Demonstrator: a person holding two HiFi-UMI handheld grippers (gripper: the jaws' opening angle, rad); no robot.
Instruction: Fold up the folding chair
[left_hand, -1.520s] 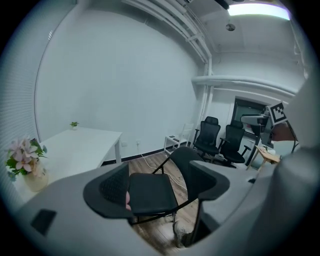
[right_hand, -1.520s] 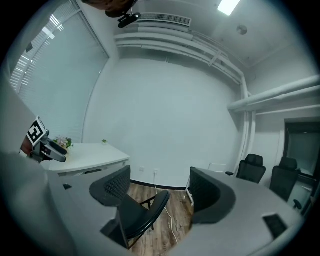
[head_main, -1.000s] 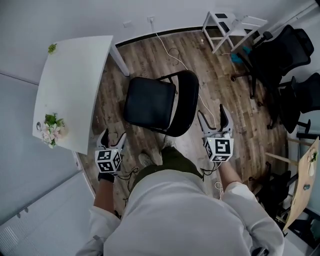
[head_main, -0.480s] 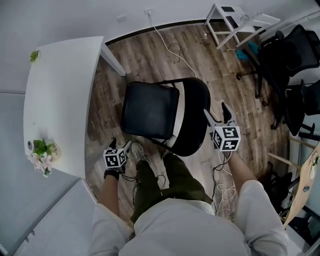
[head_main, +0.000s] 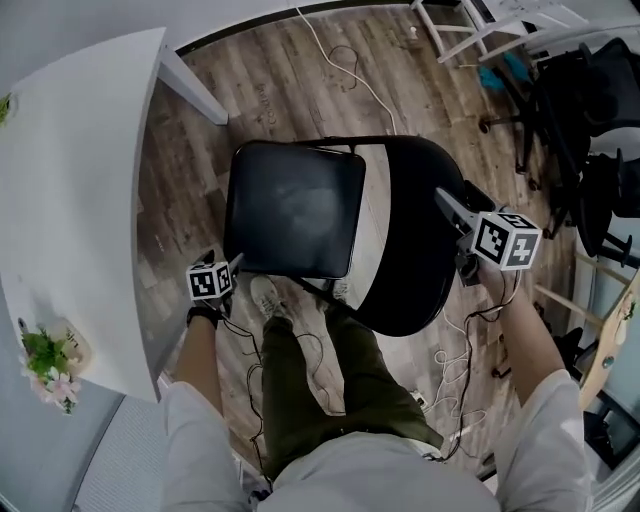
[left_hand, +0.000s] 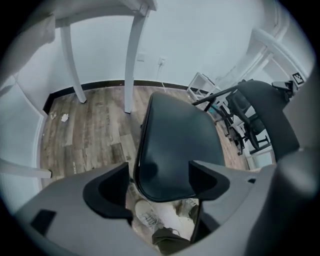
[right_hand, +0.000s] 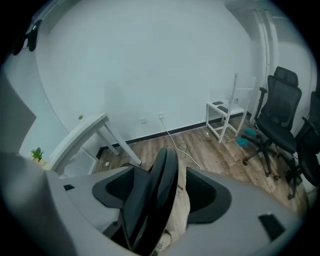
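The black folding chair stands unfolded on the wood floor, with its seat (head_main: 295, 208) flat and its backrest (head_main: 410, 240) to the right of the seat. My left gripper (head_main: 235, 265) hangs at the seat's near left corner. In the left gripper view the left gripper (left_hand: 159, 182) is open and the seat's (left_hand: 175, 145) front edge shows between its fingers without touching them. My right gripper (head_main: 448, 203) is at the backrest's top edge. In the right gripper view the right gripper's (right_hand: 162, 195) jaws straddle the edge-on backrest (right_hand: 161, 170) and are closing, with a gap left on the right side.
A white table (head_main: 70, 200) runs along the left with a small flower pot (head_main: 45, 360) on it. Black office chairs (head_main: 590, 120) and a white rack (head_main: 480, 20) stand at the right. A white cable (head_main: 350, 70) lies on the floor behind the chair. The person's shoes (head_main: 268, 297) are under the seat's front.
Both grippers have dropped toward the chair: the left to the seat's near left corner, the right onto the backrest's top edge. The head has leaned in over the chair.
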